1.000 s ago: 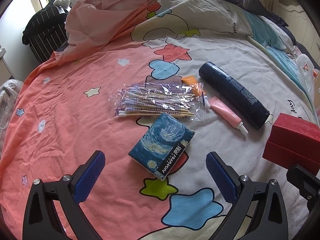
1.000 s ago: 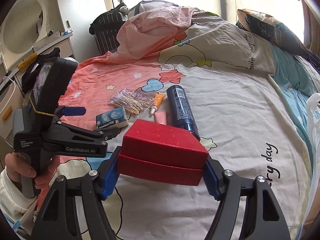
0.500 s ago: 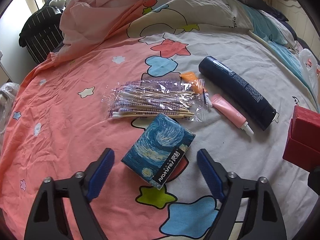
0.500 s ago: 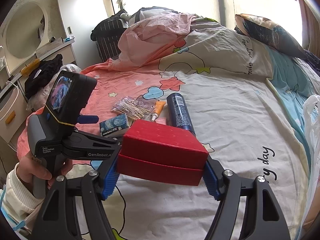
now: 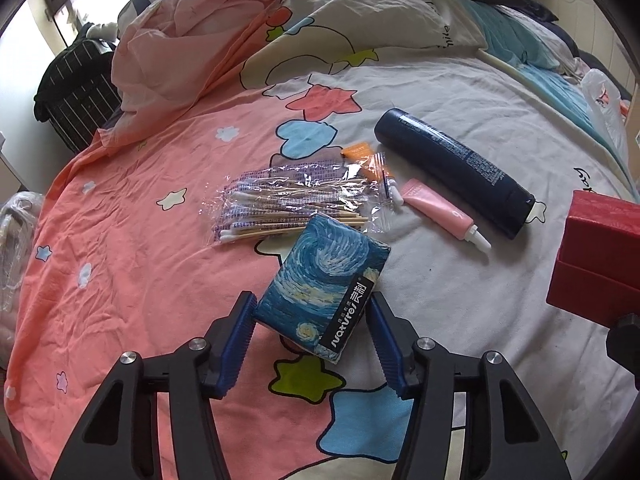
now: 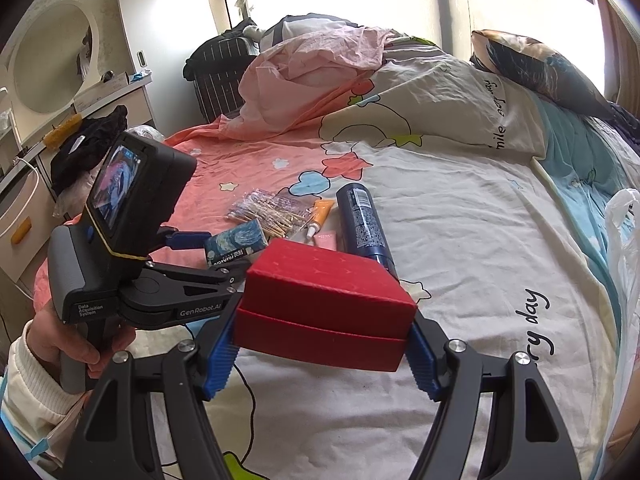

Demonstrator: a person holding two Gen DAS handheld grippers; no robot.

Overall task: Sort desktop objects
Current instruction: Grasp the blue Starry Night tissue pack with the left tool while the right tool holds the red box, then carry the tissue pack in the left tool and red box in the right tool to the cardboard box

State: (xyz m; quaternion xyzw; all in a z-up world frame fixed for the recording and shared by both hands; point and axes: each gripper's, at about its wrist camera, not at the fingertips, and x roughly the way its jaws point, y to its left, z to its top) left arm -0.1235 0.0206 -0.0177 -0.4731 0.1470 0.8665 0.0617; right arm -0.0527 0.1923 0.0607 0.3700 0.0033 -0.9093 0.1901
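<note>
A tissue pack (image 5: 324, 276) printed with a blue swirling painting lies on the bedsheet. It sits between the fingers of my left gripper (image 5: 312, 304), whose jaws are closing, and both blue pads touch its sides. From the right wrist view the same left gripper (image 6: 218, 250) is around the pack (image 6: 236, 246), with a person's hand (image 6: 72, 344) on its handle. My right gripper (image 6: 324, 344) is shut on a red box (image 6: 324, 292), held above the sheet. That box (image 5: 600, 248) shows at the right edge of the left wrist view.
Behind the pack lie a clear bag of cotton swabs (image 5: 288, 204), an orange tube (image 5: 364, 156), a pink tube (image 5: 436, 210) and a dark blue tube (image 5: 452, 168). A heaped pink duvet (image 5: 192, 48) and a black striped bag (image 5: 76, 92) are at the back. A white plastic bag (image 6: 624, 240) hangs at the right.
My left gripper has moved forward over the tissue pack and its fingers have closed in from wide apart to the pack's sides. The right gripper and red box have stayed still.
</note>
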